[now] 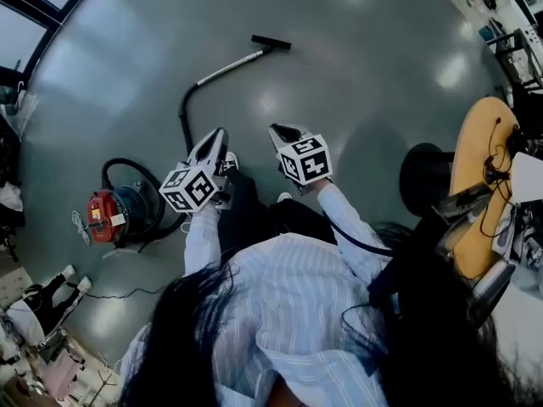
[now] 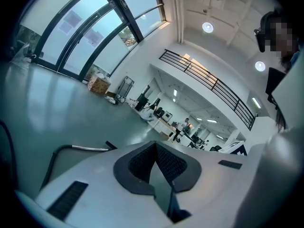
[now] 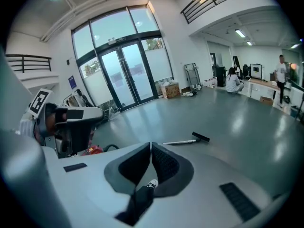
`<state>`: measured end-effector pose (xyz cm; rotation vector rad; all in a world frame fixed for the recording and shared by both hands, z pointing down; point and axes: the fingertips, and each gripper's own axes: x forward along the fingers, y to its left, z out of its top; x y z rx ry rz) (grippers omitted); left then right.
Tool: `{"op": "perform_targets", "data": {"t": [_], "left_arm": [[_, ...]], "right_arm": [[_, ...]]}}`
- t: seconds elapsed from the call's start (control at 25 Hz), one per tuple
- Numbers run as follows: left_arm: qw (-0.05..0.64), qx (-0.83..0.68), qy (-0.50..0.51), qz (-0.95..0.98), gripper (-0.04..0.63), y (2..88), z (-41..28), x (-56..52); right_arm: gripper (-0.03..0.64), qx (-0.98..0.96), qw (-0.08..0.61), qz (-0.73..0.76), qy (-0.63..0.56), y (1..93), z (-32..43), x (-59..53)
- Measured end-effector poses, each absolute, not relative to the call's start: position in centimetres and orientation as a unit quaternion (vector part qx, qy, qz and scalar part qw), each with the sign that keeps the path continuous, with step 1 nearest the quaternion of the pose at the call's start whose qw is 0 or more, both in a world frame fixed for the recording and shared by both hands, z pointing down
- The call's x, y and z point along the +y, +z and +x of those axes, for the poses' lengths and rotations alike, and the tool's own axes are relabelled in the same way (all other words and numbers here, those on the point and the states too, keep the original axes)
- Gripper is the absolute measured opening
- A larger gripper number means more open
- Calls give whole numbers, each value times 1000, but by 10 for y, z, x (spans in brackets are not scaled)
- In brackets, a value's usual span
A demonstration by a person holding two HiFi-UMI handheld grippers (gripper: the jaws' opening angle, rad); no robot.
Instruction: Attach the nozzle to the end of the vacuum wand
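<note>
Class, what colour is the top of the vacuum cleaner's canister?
Red; the canister top shows best in the head view.

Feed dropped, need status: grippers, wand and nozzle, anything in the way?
Left gripper shut, empty; right gripper shut, empty. Vacuum wand on floor ahead, nozzle at its far end, neither held. Nothing seen between.

Observed: vacuum wand (image 1: 233, 64) — a slim silver tube — lay flat on the grey floor (image 1: 365, 83), running diagonally. The nozzle (image 1: 271, 42), a flat black bar, sat crosswise at its far end, touching it; whether seated could not be resolved. The wand's near end met a curved black hose (image 1: 183, 113).
</note>
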<state>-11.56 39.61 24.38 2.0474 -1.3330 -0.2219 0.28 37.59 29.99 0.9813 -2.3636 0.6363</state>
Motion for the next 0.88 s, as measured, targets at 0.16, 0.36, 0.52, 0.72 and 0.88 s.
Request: {"op": "perform_targets", "data": {"t": [0.16, 0.36, 0.52, 0.72, 0.88], "left_arm": [[338, -526, -81, 776, 6, 251, -81, 439], [334, -537, -70, 772, 6, 246, -54, 472], [330, -536, -65, 774, 6, 238, -38, 479], [317, -534, -48, 782, 6, 241, -22, 477], [316, -532, -50, 784, 6, 239, -11, 477]], "right_arm": [[18, -878, 245, 341, 231, 301, 33, 405], [18, -886, 237, 323, 232, 297, 52, 433], [18, -887, 222, 326, 240, 293, 63, 441], [18, -886, 197, 332, 259, 295, 75, 441], [18, -890, 200, 330, 245, 288, 81, 442]]}}
